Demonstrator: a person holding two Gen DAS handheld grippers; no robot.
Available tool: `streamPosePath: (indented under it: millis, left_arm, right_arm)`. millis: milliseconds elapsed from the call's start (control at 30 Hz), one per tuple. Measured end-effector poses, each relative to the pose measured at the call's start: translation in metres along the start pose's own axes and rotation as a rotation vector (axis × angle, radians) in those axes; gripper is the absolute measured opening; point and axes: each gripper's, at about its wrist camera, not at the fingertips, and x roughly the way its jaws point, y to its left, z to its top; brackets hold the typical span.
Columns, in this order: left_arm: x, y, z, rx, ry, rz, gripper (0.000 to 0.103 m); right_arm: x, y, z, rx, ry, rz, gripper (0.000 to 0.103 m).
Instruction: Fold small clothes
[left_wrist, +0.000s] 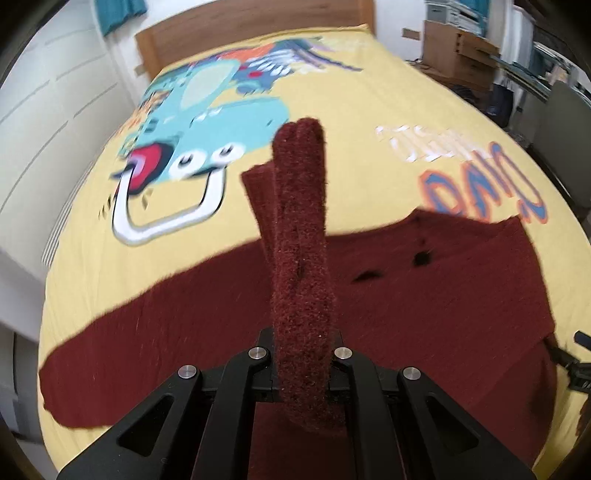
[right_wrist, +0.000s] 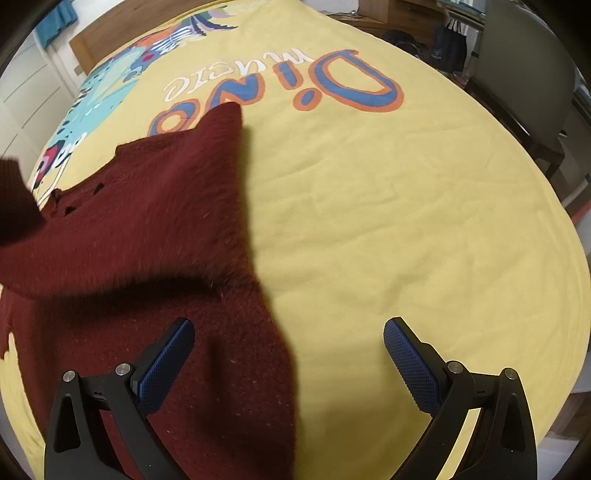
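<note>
A dark red knitted sweater (left_wrist: 406, 306) lies spread on the yellow bed cover (left_wrist: 351, 110). My left gripper (left_wrist: 301, 354) is shut on the sweater's sleeve (left_wrist: 301, 221), which stands up folded between the jaws above the body. In the right wrist view the sweater (right_wrist: 147, 229) covers the left half, with small holes near its upper left. My right gripper (right_wrist: 288, 354) is open and empty, its blue pads (right_wrist: 410, 365) spread wide, the left one over the sweater's lower edge. The lifted sleeve shows at the far left of that view (right_wrist: 14, 199).
The cover (right_wrist: 406, 221) carries a cartoon dinosaur print (left_wrist: 192, 122) and "Dino" lettering (right_wrist: 332, 88). A wooden headboard (left_wrist: 221, 29) is at the far end. Cardboard boxes (left_wrist: 458, 55) and a chair (right_wrist: 524, 88) stand to the right of the bed.
</note>
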Motion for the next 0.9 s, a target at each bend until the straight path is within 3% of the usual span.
streamPosePath:
  millis: [200,367,500,567,633,800,900]
  left_arm:
    - [0.017,0.021,-0.031,-0.116,0.073,-0.03,0.006]
    - [0.03,0.031,-0.05,-0.173,0.135,-0.06,0.015]
    - [0.03,0.046,-0.052,-0.206,0.154,-0.03,0.043]
    - [0.028,0.054,-0.054,-0.224,0.159,-0.015,0.051]
    - [0.026,0.064,-0.056,-0.247,0.172,0.007,0.077]
    - [0.013,0.093,-0.054,-0.3,0.167,0.011,0.094]
    - [-0.001,0.11,-0.045,-0.327,0.136,0.012,0.099]
  right_arm:
    - [0.005,0.015,-0.001,-0.03,0.021,-0.007,0.102]
    - [0.008,0.022,-0.002,-0.045,0.037,-0.021,0.102]
    - [0.009,0.025,-0.003,-0.048,0.041,-0.027,0.102]
    - [0.008,0.026,-0.003,-0.048,0.041,-0.025,0.102]
    - [0.007,0.029,-0.003,-0.051,0.038,-0.022,0.102]
    - [0.006,0.035,-0.005,-0.06,0.036,-0.017,0.102]
    - [0.005,0.038,-0.007,-0.064,0.037,-0.013,0.102]
